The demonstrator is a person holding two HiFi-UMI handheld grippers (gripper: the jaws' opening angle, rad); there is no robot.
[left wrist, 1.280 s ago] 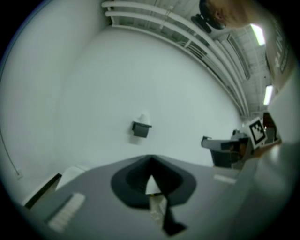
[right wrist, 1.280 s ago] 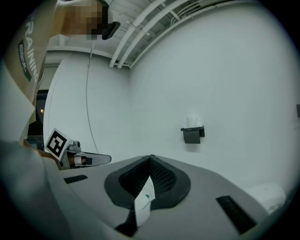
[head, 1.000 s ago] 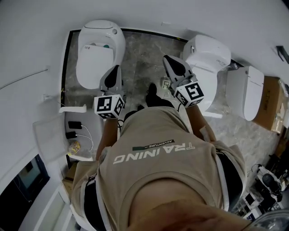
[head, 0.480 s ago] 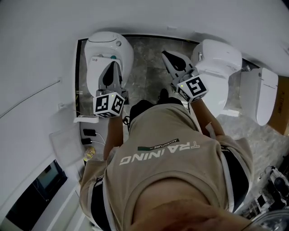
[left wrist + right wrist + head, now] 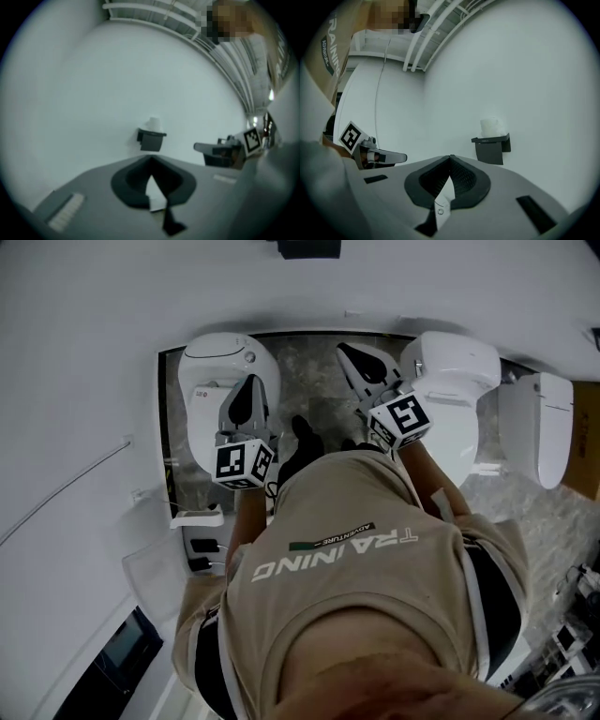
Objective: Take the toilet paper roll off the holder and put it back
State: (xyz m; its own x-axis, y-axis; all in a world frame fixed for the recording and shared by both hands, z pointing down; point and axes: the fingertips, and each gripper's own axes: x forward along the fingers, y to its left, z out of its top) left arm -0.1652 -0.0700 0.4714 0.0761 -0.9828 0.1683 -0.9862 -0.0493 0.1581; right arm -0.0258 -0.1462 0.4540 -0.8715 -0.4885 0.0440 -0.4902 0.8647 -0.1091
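Since a second ago the person has stepped closer to the white wall, and the dark holder now shows at the head view's top edge. Their beige shirt reads "TRAINING" with "ADVENTURE" beside it, upside down to the head camera; the sticker on the left toilet is too small to read. Both the left gripper and the right gripper have their jaws closed on nothing. They are held out side by side, pointing toward the wall. The toilet paper roll sits on top of the holder, well apart from both.
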